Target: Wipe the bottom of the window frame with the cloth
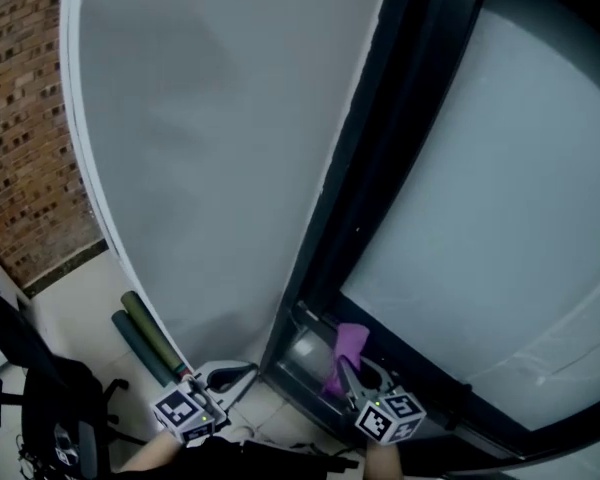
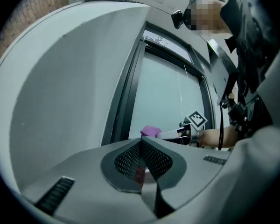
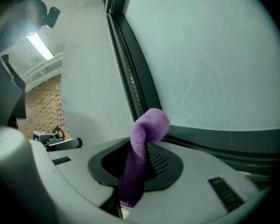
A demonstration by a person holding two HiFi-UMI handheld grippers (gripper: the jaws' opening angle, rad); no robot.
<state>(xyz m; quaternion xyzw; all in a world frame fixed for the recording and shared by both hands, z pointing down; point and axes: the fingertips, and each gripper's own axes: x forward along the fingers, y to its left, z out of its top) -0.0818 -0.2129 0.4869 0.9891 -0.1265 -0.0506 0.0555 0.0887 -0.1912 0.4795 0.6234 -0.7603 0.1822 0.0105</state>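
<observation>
Glass takes up most of what we see, a frosted pane set in a dark window frame that runs down to a bottom rail near us. Left of it stands a pale wall panel, and beyond that a brick wall. On the floor, a black chair and two green rolls lie well to the left and block nothing. The frame's upright, where it meets the rail, is what we judge could crowd a stroke into that corner. Our left gripper hangs beside the panel with its jaws pressed together on nothing. Our right gripper is clenched on the cloth, a small purple piece folded over. Its rounded fold stands out past the jaw tips and its tail hangs back between the jaws. The cloth sits at the near left end of the rail, but we cannot tell whether it touches the rail yet. We take the cloth to be light, soft and limp, so it should bend to the rail's ledges. It will wipe only where the jaws press it down, and friction may tug it loose. The grip seems right: low on the bundle, leaving the fold free as the wiping face.
</observation>
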